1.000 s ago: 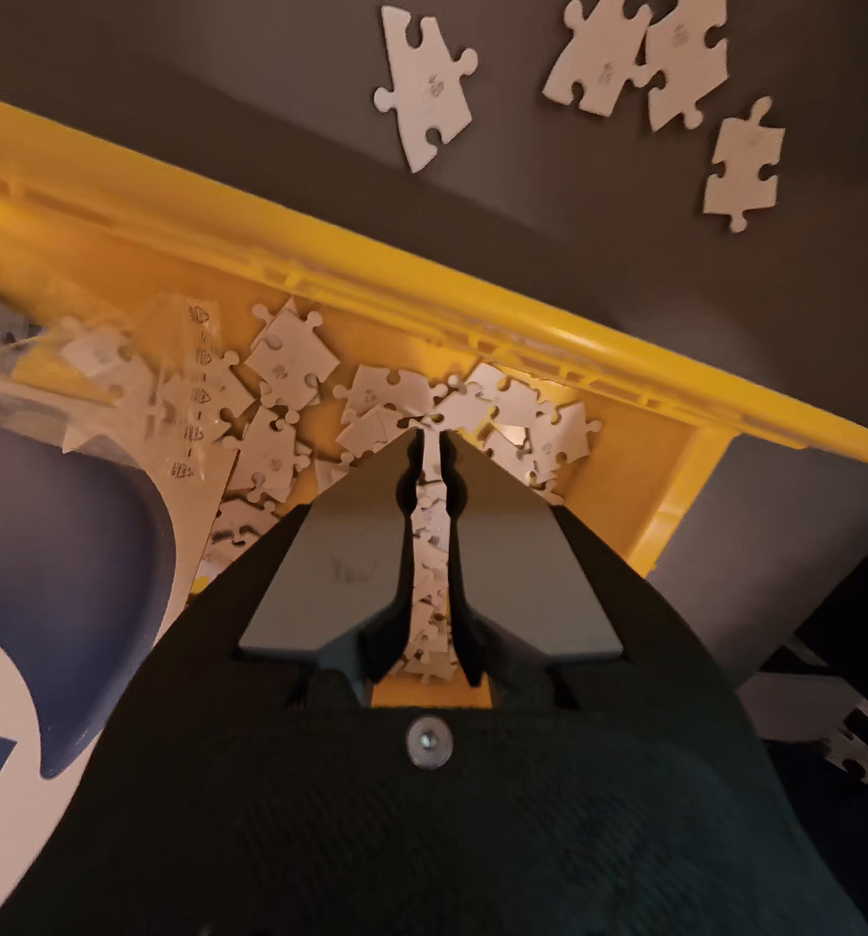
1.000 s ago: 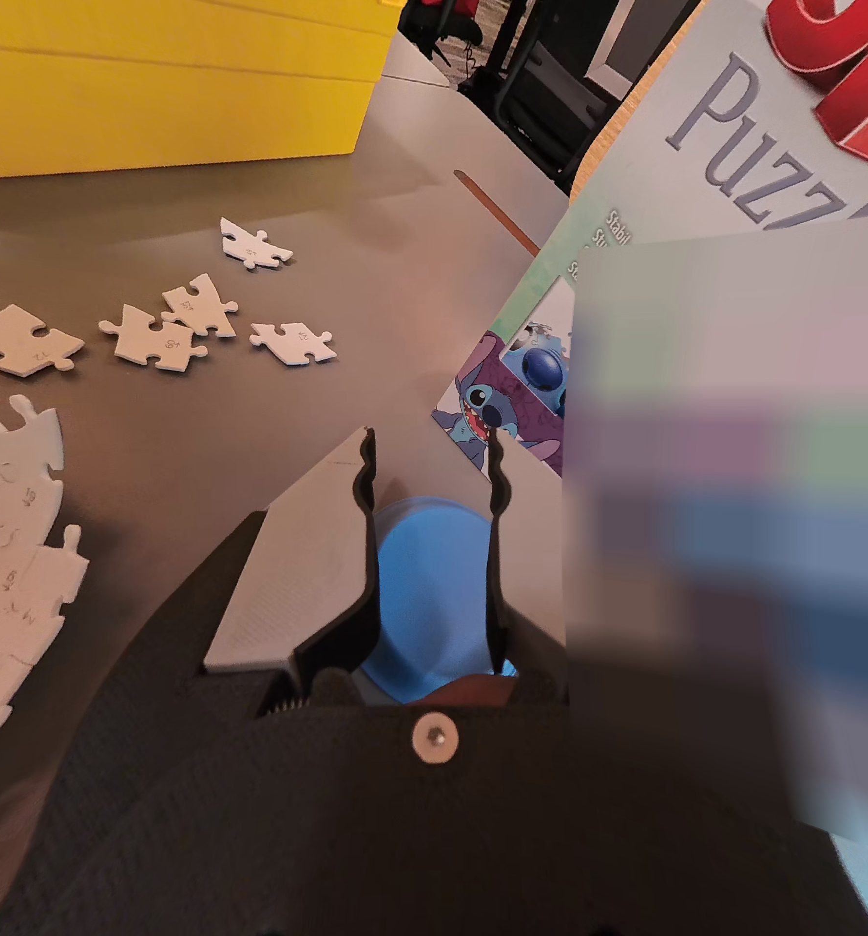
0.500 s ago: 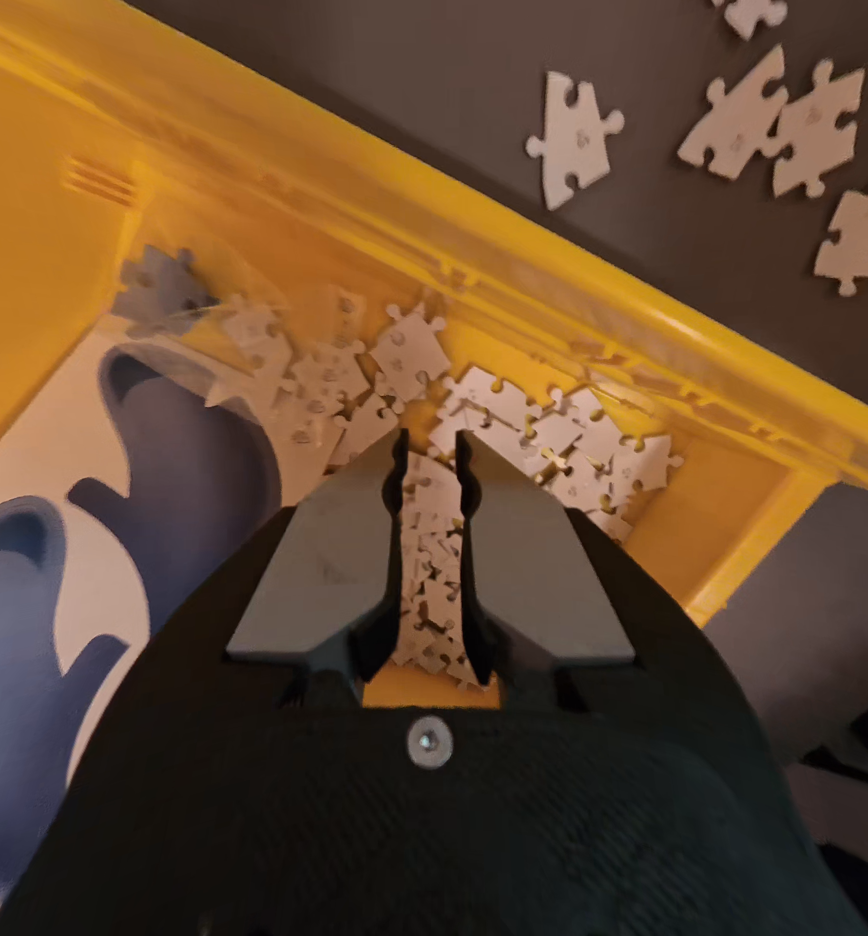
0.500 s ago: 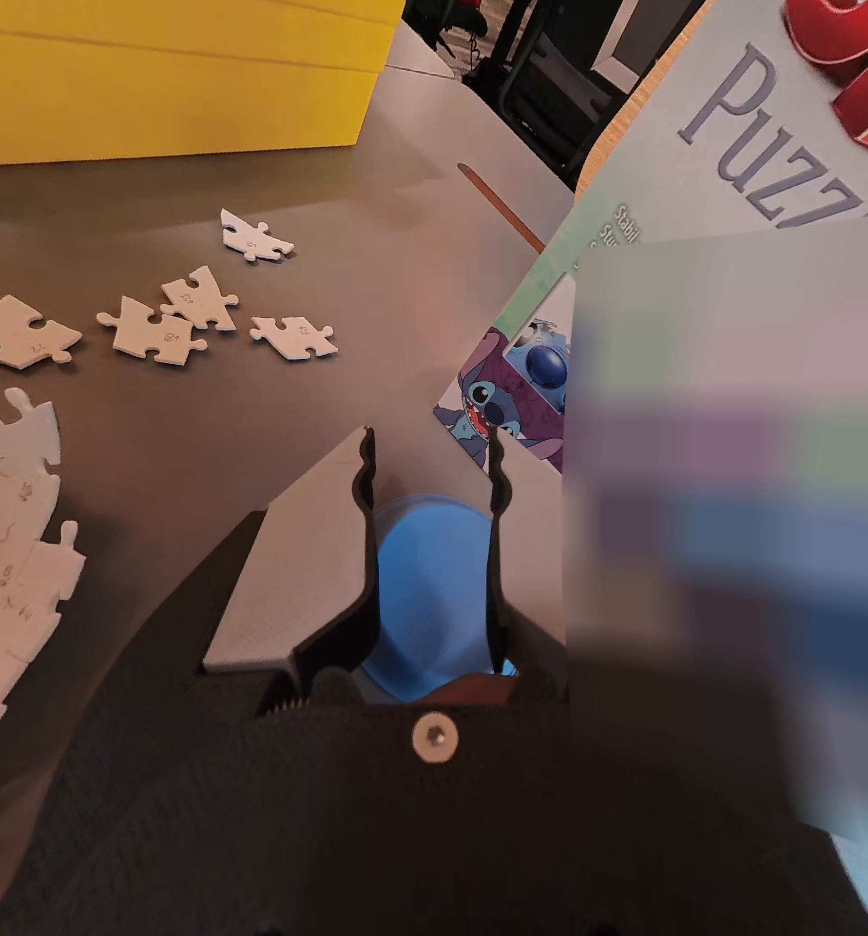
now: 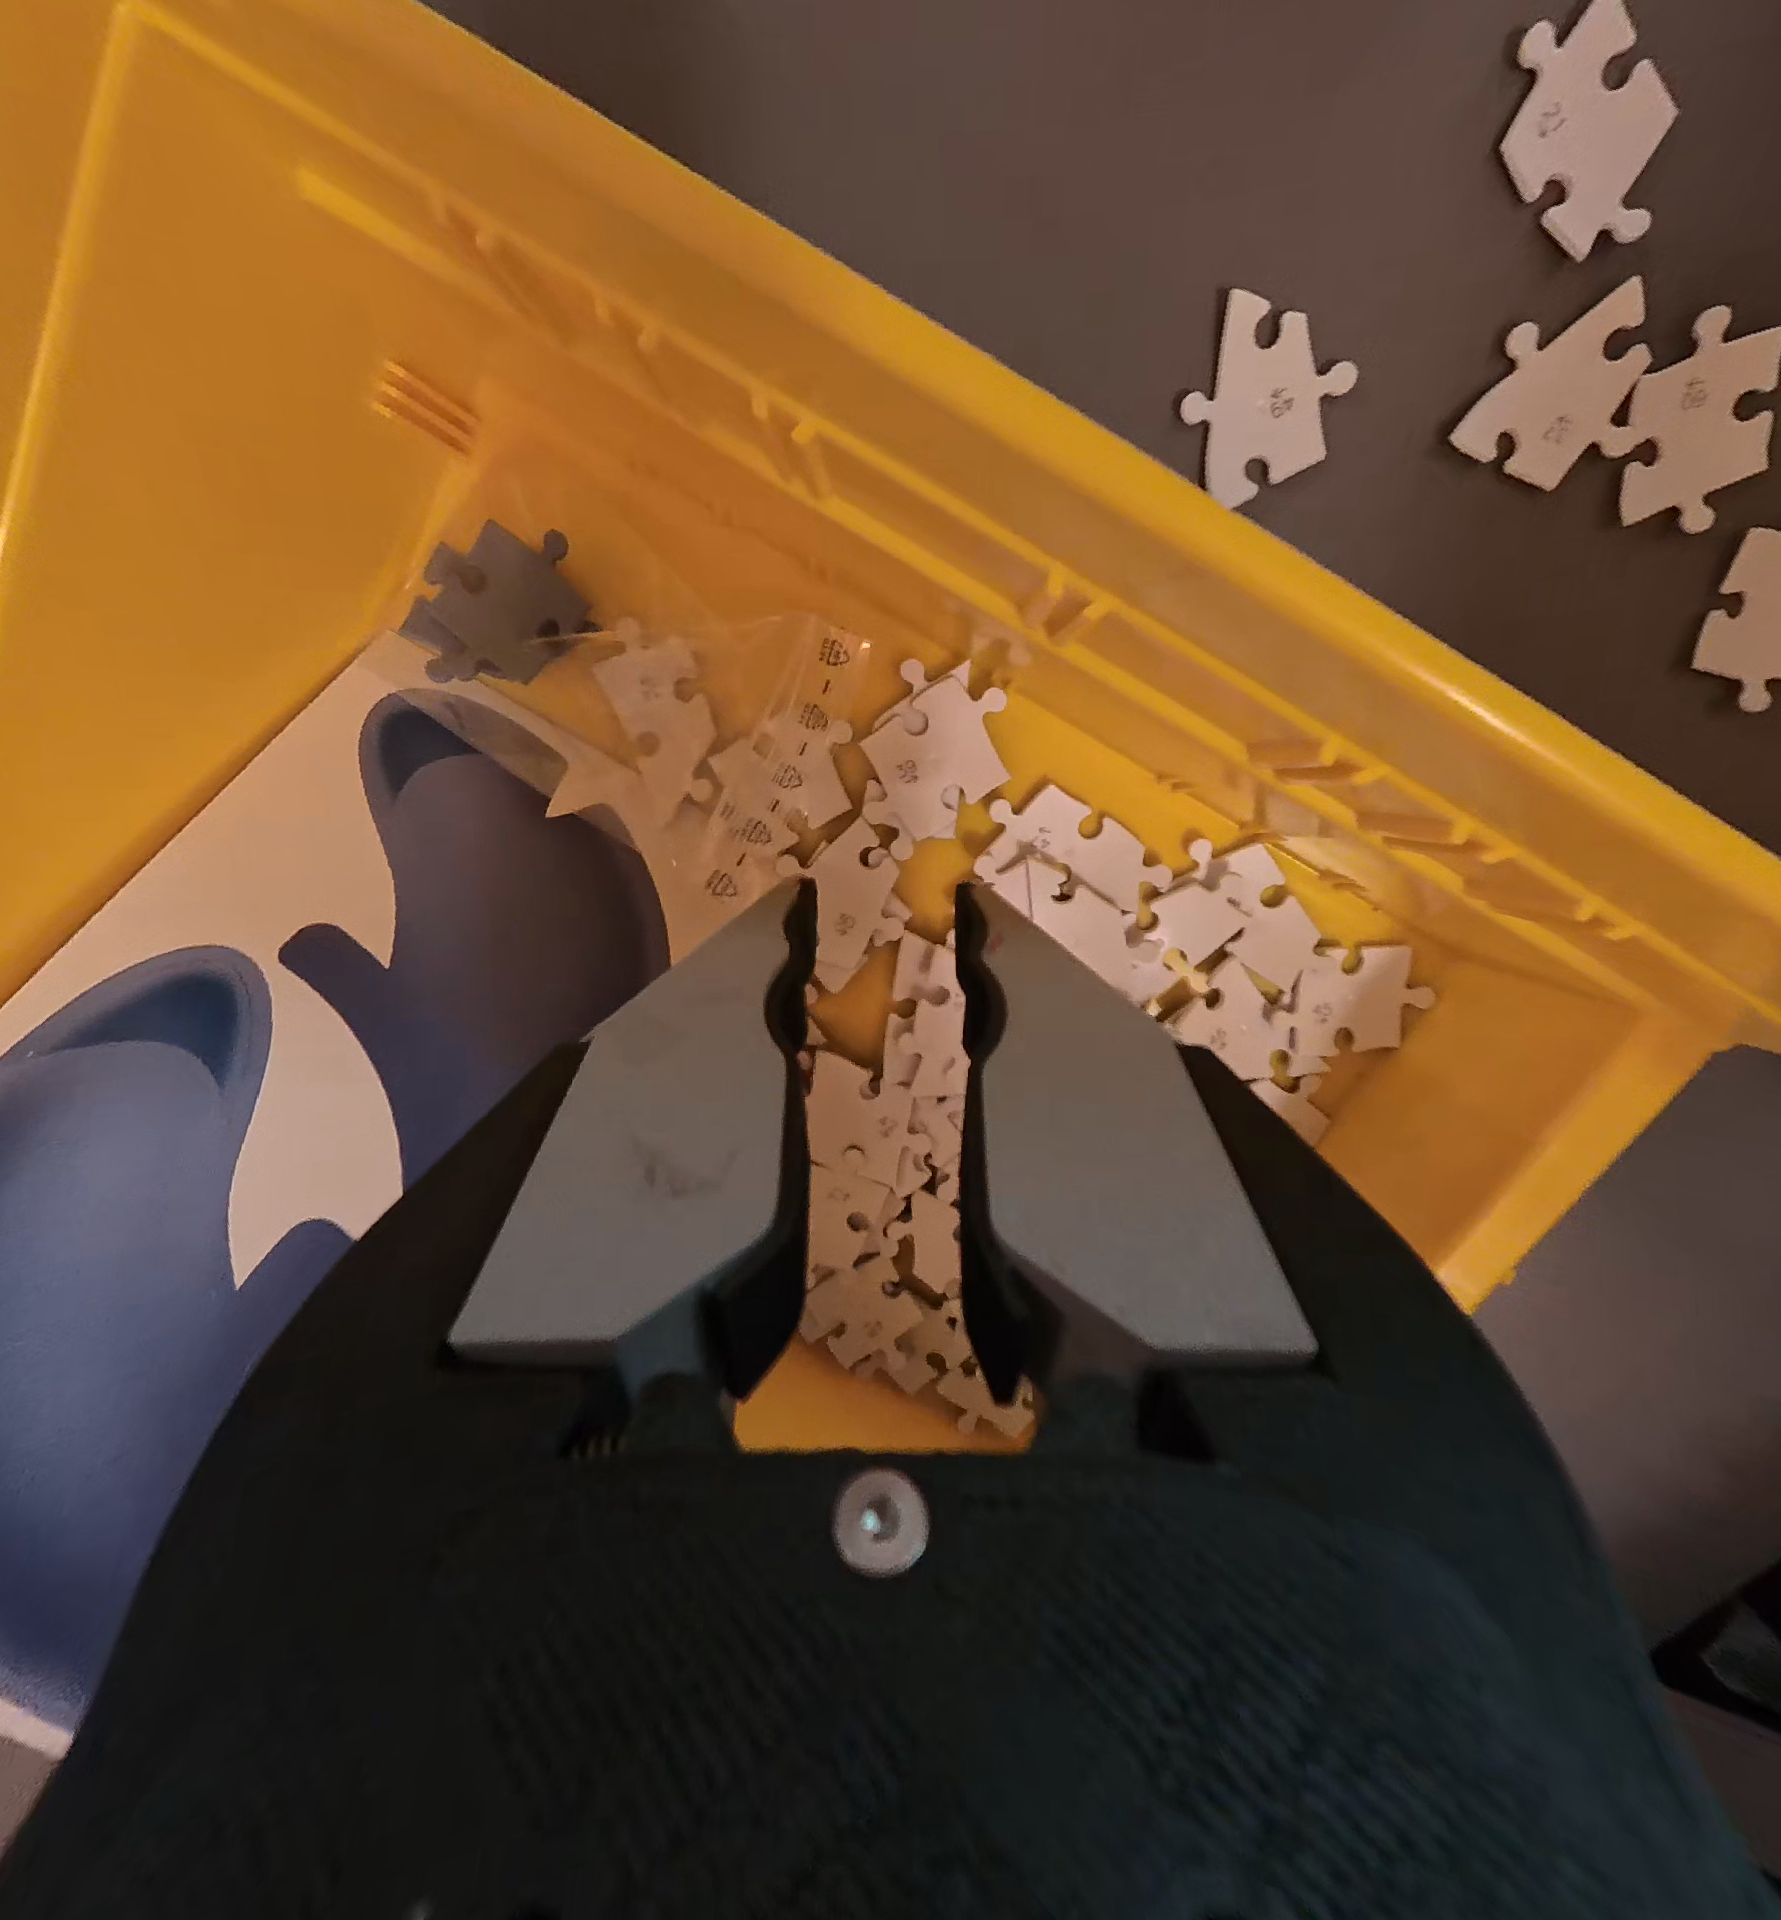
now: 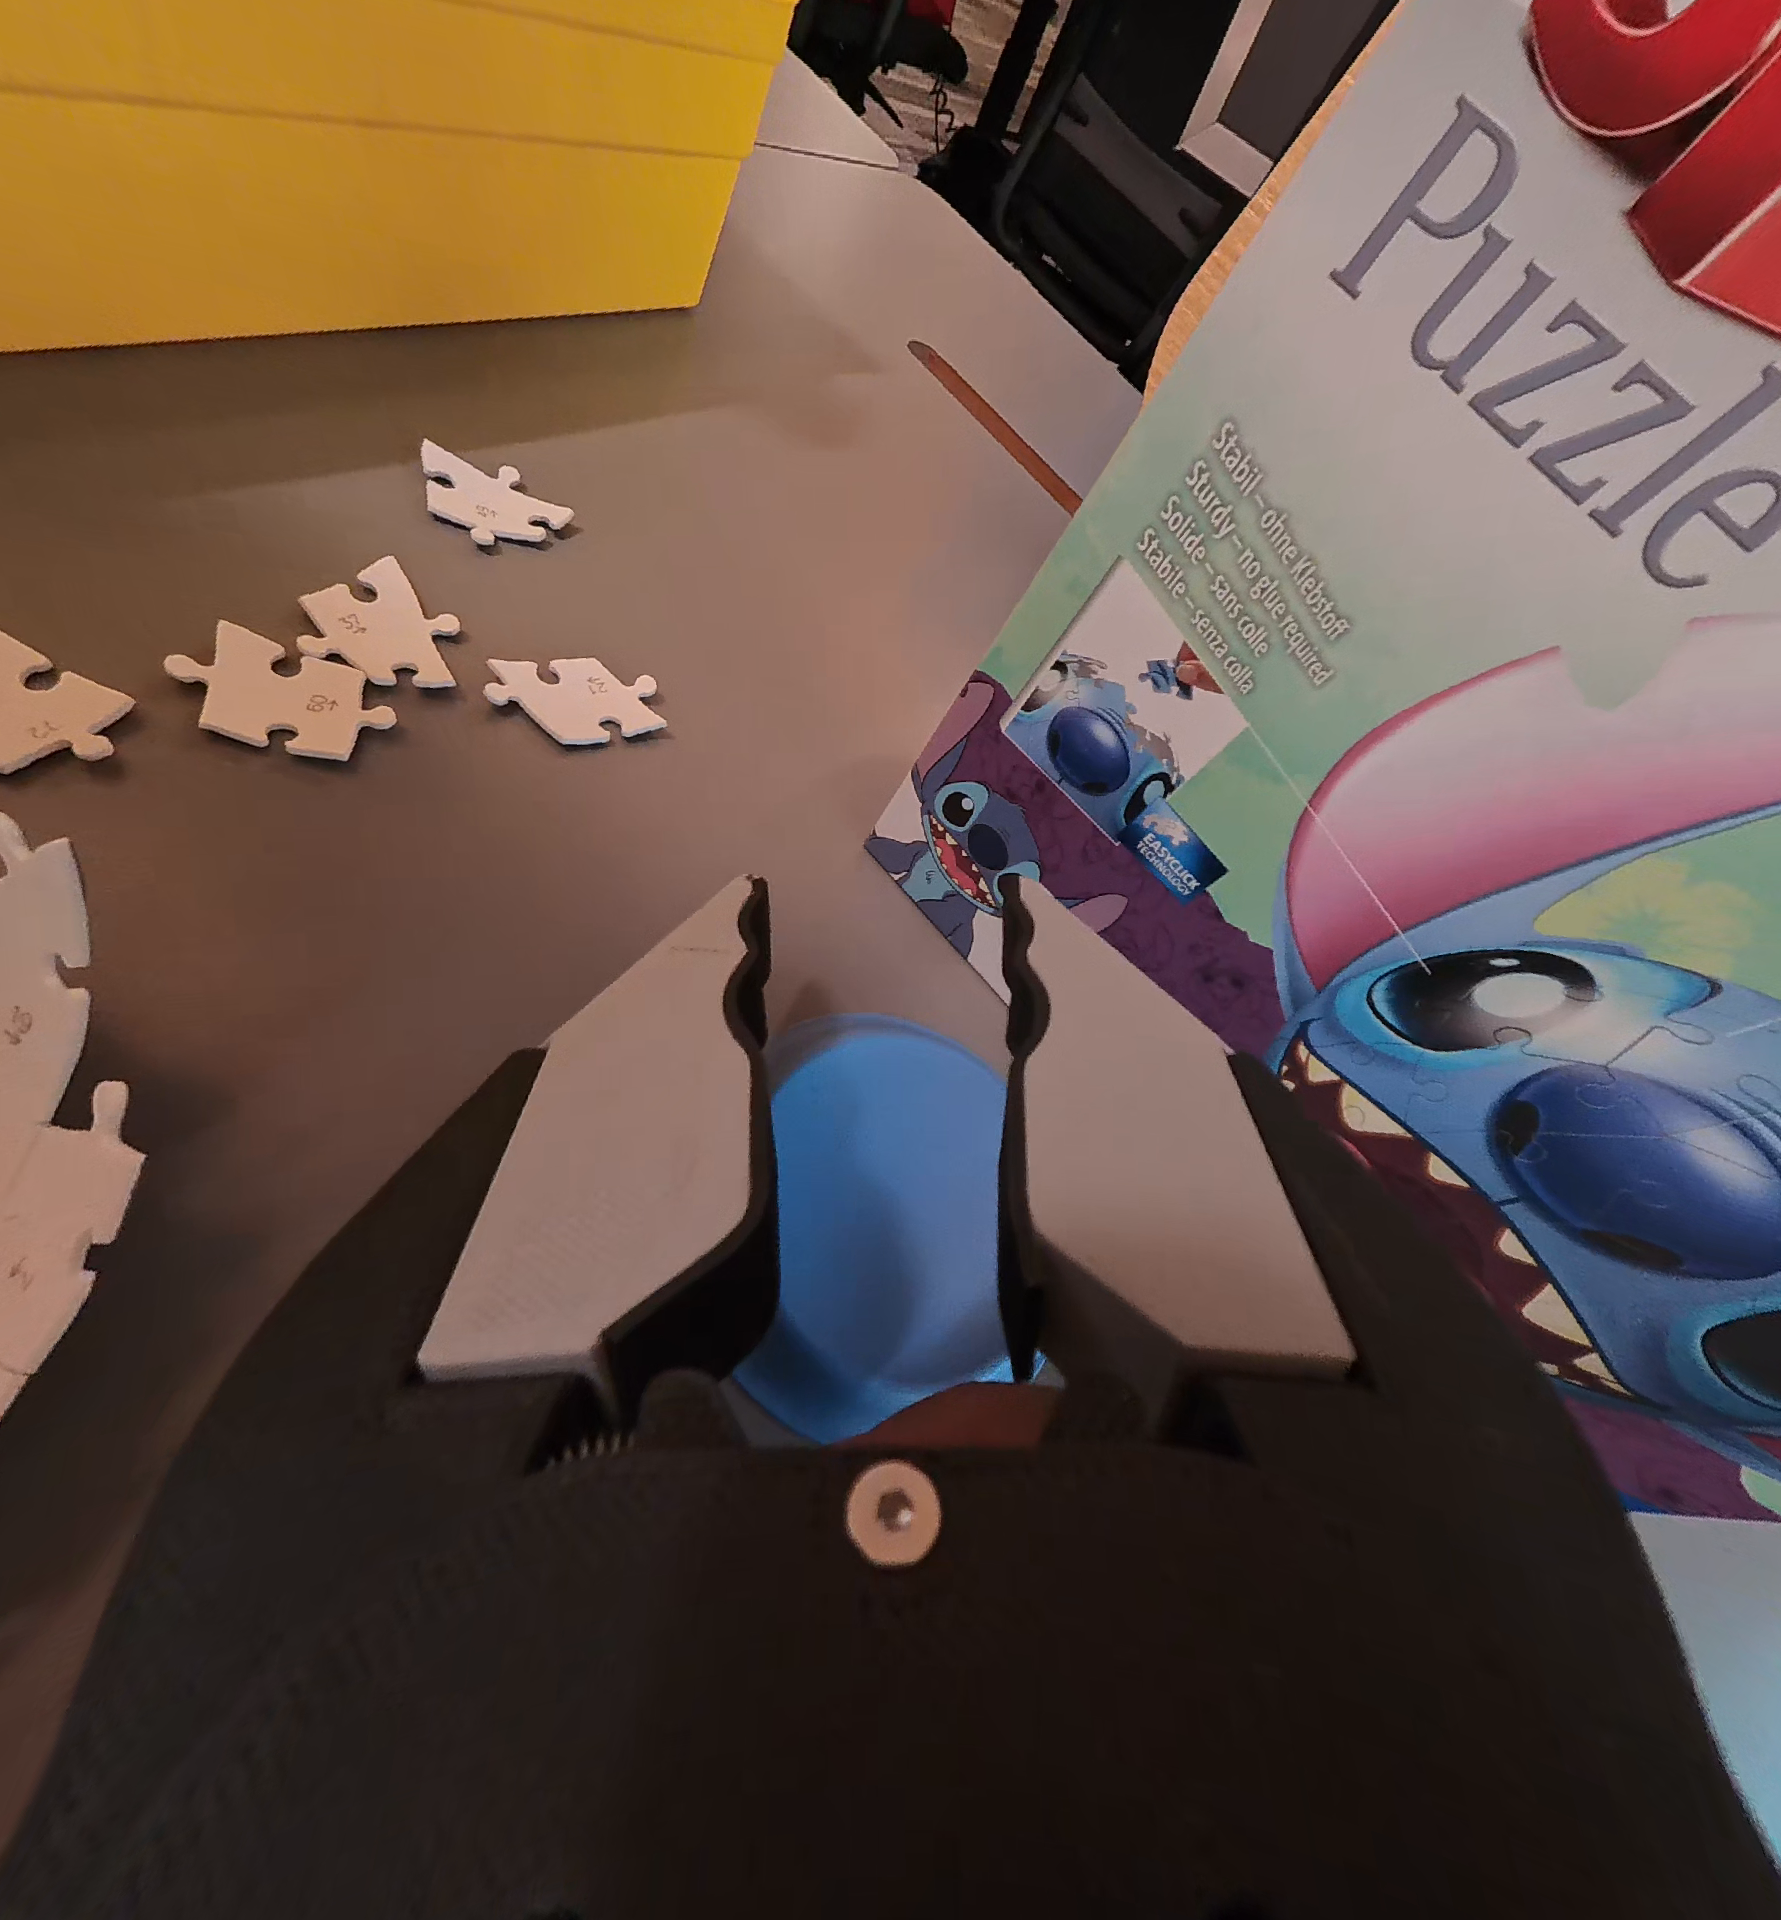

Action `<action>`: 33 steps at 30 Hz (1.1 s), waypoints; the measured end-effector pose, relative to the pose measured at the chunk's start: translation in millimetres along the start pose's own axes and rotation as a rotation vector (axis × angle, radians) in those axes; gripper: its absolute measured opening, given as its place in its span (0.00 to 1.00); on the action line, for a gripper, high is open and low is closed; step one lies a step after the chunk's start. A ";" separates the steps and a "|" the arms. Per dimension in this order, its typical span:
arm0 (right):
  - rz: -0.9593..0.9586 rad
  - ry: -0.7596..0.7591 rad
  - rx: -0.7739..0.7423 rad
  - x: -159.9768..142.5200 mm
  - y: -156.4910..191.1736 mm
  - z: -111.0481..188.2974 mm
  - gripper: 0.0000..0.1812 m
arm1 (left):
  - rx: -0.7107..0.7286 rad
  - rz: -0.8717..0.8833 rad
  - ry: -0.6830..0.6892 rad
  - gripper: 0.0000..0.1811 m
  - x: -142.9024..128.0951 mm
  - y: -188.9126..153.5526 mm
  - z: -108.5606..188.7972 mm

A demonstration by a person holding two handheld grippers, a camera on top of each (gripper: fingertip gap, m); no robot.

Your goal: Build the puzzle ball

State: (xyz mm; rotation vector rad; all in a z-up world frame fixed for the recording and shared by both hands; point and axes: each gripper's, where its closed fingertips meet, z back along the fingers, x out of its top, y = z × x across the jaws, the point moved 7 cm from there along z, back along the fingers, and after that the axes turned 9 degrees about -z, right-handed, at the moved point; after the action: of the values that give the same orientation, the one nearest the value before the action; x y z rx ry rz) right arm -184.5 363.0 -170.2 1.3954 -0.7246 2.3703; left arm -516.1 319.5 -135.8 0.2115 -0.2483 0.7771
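My left gripper point(image 5: 884, 894) is open and empty, pointing down into a yellow bin point(image 5: 969, 499) over a pile of white face-down puzzle pieces point(image 5: 1208, 935). A single piece point(image 5: 933, 769) lies just beyond the fingertips. My right gripper point(image 6: 881, 888) is open, low over the grey table, with a blue plastic part point(image 6: 886, 1195) lying beneath and between its fingers. A joined, curved section of pieces point(image 6: 3, 1143) lies at the left edge of the right wrist view. Several loose pieces point(image 6: 283, 696) lie on the table ahead.
The bin also holds a clear plastic bag point(image 5: 792, 727), a grey piece point(image 5: 501, 603) and a white sheet with blue shapes point(image 5: 138, 1143). Loose pieces point(image 5: 1270, 416) lie on the table outside the bin. The puzzle box point(image 6: 1488, 727) stands close to the right. The yellow bin point(image 6: 346, 187) is at the back left. The left gripper's tips are roughly 30 cm from the right gripper's.
My left gripper's jaws have widened from nearly closed to open, and it has shifted along the bin, so the bin's far corner shows. The right gripper has hardly moved.
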 end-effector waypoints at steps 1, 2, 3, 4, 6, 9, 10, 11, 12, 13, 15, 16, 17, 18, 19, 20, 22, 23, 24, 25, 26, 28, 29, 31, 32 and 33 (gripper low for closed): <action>-0.001 0.002 0.001 -0.4 0.2 -0.2 0.23 | 0.000 0.000 0.002 0.13 0.6 -0.3 -1.4; 0.001 0.005 0.003 -0.8 0.6 -0.7 0.23 | 0.005 -0.002 0.003 0.13 1.6 -0.3 -3.5; 0.004 0.007 0.003 -0.9 1.0 -1.0 0.23 | 0.013 -0.004 0.004 0.13 2.9 0.2 -6.0; 0.007 0.007 0.004 -0.6 1.6 -1.3 0.23 | 0.021 -0.003 0.003 0.12 4.0 0.8 -8.9; 0.009 0.008 0.006 -0.5 2.2 -1.4 0.23 | 0.015 0.008 0.018 0.12 4.1 0.4 -15.9; 0.011 0.002 0.000 0.4 1.4 0.0 0.23 | 0.031 0.017 0.091 0.12 -2.3 3.0 -27.6; 0.009 -0.001 0.001 0.7 1.1 0.3 0.23 | 0.038 0.022 0.109 0.10 -4.3 4.4 -30.6; 0.007 -0.002 0.002 0.8 1.1 0.5 0.23 | 0.031 0.030 0.123 0.10 -6.0 4.9 -33.5; 0.008 -0.001 0.003 0.7 1.3 0.3 0.23 | 0.018 0.039 0.134 0.10 -7.4 4.8 -36.3; 0.010 0.001 0.004 0.5 1.7 0.1 0.23 | 0.010 0.044 0.140 0.10 -8.2 5.0 -38.6; 0.015 0.004 0.007 0.2 2.6 -0.5 0.23 | 0.007 0.046 0.127 0.10 -7.1 5.1 -38.8; 0.016 0.004 0.006 0.2 2.7 -0.6 0.23 | 0.005 0.046 0.125 0.10 -7.6 5.1 -38.5; 0.015 0.004 0.006 0.2 2.7 -0.7 0.23 | 0.001 0.044 0.128 0.10 -8.7 4.8 -38.1; 0.013 0.004 0.007 0.2 2.4 -0.6 0.23 | -0.006 0.041 0.136 0.10 -10.4 4.3 -37.3; 0.012 0.003 0.006 0.2 2.1 -0.5 0.23 | -0.021 0.038 0.147 0.08 -12.5 3.3 -35.9; 0.011 0.003 0.006 0.3 1.9 -0.3 0.23 | -0.040 0.037 0.156 0.07 -14.9 2.4 -34.3; 0.012 0.002 0.005 0.4 2.0 -0.2 0.23 | -0.040 0.044 0.153 0.03 -17.1 5.2 -30.6; 0.013 0.002 0.005 0.6 2.2 -0.2 0.23 | -0.053 0.056 0.146 0.02 -17.0 6.1 -29.0; 0.014 0.003 0.006 0.4 2.4 -0.3 0.23 | -0.062 0.066 0.137 0.02 -17.0 7.1 -27.5; 0.015 0.003 0.006 0.3 2.5 -0.4 0.23 | -0.068 0.073 0.131 0.02 -17.2 8.1 -25.8; 0.016 0.003 0.006 0.3 2.5 -0.3 0.23 | -0.068 0.075 0.124 0.01 -17.5 9.0 -23.6; 0.014 0.003 0.006 0.5 2.4 -0.2 0.23 | -0.052 0.075 0.106 0.00 -17.9 11.3 -17.6; 0.013 0.002 0.007 0.5 2.3 -0.2 0.23 | -0.042 0.075 0.100 0.00 -18.2 12.1 -14.2; 0.014 0.004 0.007 0.2 2.4 -0.5 0.23 | -0.048 0.071 0.081 0.00 -17.4 10.5 -8.0; 0.014 0.005 0.008 -0.1 2.5 -0.7 0.23 | -0.049 0.066 0.066 0.00 -15.8 9.3 -5.2; 0.015 0.007 0.009 -0.3 2.8 -1.0 0.23 | -0.050 0.060 0.053 0.00 -13.8 7.7 -2.7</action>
State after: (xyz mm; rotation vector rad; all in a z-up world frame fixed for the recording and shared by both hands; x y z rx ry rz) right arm -186.5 361.2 -171.6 1.3891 -0.7255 2.3921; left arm -530.7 316.5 -141.7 0.1365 -0.2246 0.8343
